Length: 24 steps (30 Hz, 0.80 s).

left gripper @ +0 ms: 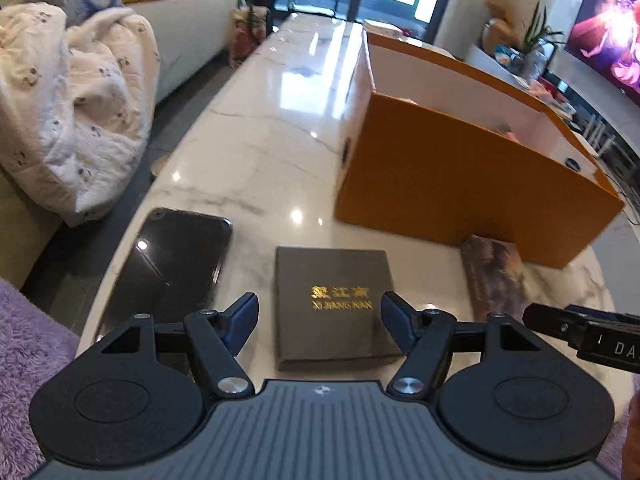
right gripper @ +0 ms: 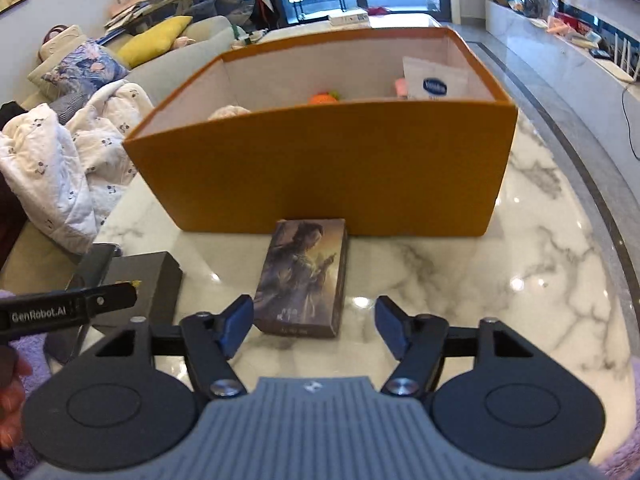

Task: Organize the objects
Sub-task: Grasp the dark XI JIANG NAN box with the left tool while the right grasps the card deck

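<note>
An open orange box (left gripper: 460, 184) stands on the marble table (left gripper: 260, 152); it also shows in the right wrist view (right gripper: 328, 184), holding a white tube (right gripper: 434, 80), an orange item (right gripper: 322, 98) and other small things. My left gripper (left gripper: 318, 320) is open, its fingers either side of a dark grey box with gold lettering (left gripper: 332, 304). A black phone (left gripper: 172, 264) lies left of it. My right gripper (right gripper: 314, 322) is open just before a picture-printed card box (right gripper: 306, 276), which lies against the orange box's front wall and shows in the left wrist view (left gripper: 496, 276).
A sofa with a white quilt (left gripper: 76, 120) and cushions runs along the table's left side. A TV (left gripper: 608, 28) and a low cabinet stand to the right. The table's rounded edge is close below both grippers. The dark grey box shows in the right wrist view (right gripper: 148, 280).
</note>
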Each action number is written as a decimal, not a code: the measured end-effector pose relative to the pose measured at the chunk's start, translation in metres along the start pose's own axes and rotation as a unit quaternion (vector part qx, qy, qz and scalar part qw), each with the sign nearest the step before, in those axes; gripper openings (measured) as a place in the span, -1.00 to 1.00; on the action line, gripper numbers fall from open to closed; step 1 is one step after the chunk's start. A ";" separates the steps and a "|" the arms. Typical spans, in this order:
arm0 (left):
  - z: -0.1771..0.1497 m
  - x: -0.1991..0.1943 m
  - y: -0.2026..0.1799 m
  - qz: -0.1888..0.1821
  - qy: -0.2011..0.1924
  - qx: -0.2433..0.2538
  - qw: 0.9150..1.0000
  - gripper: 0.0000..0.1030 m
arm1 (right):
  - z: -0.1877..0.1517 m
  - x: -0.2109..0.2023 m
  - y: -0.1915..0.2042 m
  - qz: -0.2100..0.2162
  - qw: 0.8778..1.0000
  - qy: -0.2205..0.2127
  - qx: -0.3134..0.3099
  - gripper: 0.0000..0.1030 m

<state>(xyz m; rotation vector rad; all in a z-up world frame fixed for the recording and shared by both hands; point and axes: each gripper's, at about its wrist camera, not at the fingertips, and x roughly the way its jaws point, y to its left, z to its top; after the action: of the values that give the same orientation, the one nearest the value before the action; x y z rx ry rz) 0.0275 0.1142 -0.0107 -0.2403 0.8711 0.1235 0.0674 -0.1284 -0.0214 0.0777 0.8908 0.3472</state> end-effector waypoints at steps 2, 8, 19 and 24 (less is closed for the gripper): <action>0.001 0.001 0.000 -0.005 -0.003 0.002 1.000 0.55 | 0.000 0.008 0.005 0.001 1.000 0.008 -0.007 0.47; 0.005 0.010 -0.007 0.002 0.003 0.010 1.000 0.60 | 0.003 0.025 0.021 -0.016 0.999 0.017 -0.047 0.64; 0.003 0.029 -0.015 0.012 0.029 0.014 0.999 0.75 | 0.001 0.047 0.028 -0.035 0.996 0.040 -0.077 0.65; 0.001 0.037 -0.013 0.010 0.042 0.012 0.999 0.76 | 0.001 0.050 0.031 -0.044 0.994 0.037 -0.094 0.65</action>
<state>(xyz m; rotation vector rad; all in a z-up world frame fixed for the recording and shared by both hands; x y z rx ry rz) 0.0550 0.1021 -0.0363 -0.2152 0.9573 0.1230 0.0890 -0.0824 -0.0512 -0.1491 0.9275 0.3531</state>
